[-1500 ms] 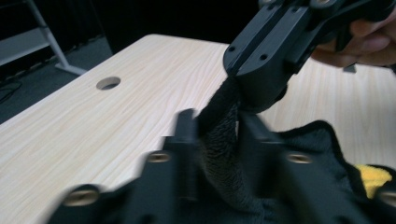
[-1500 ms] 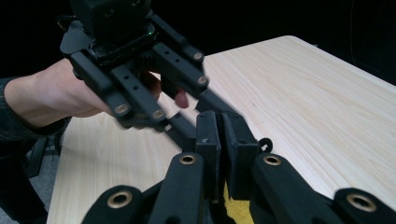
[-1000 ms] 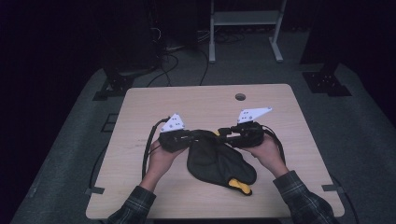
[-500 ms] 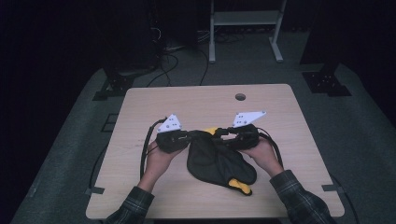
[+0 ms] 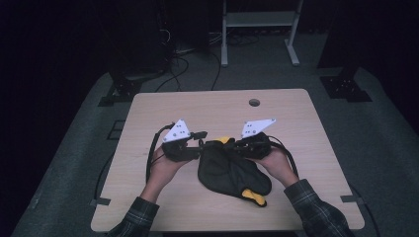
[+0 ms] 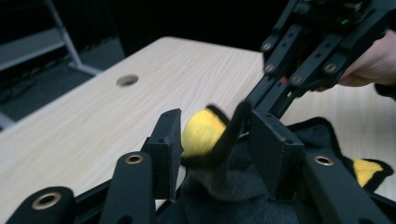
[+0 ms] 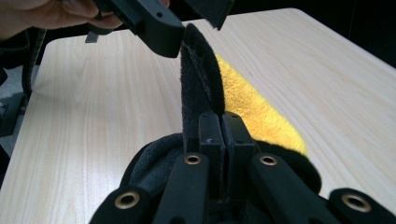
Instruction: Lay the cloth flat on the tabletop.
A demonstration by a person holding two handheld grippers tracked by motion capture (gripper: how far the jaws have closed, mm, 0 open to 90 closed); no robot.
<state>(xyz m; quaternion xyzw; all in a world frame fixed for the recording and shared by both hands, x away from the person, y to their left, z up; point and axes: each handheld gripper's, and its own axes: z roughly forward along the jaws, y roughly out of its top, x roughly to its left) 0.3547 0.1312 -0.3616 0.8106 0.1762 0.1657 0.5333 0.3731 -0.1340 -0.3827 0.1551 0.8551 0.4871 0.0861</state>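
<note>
Cloth (image 5: 229,173), black fleece with a yellow lining and no label or writing to read, lies crumpled on the near middle of the table (image 5: 212,106), its upper edge lifted between both tools. Right gripper (image 7: 219,125) is clamped tight on that black edge. Left gripper (image 6: 215,140) stands spread, the raised fold with its yellow patch between its jaws

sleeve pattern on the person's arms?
Dark plaid, greyish checks. Clearest in the high view, on the right sleeve and the left sleeve.
</note>
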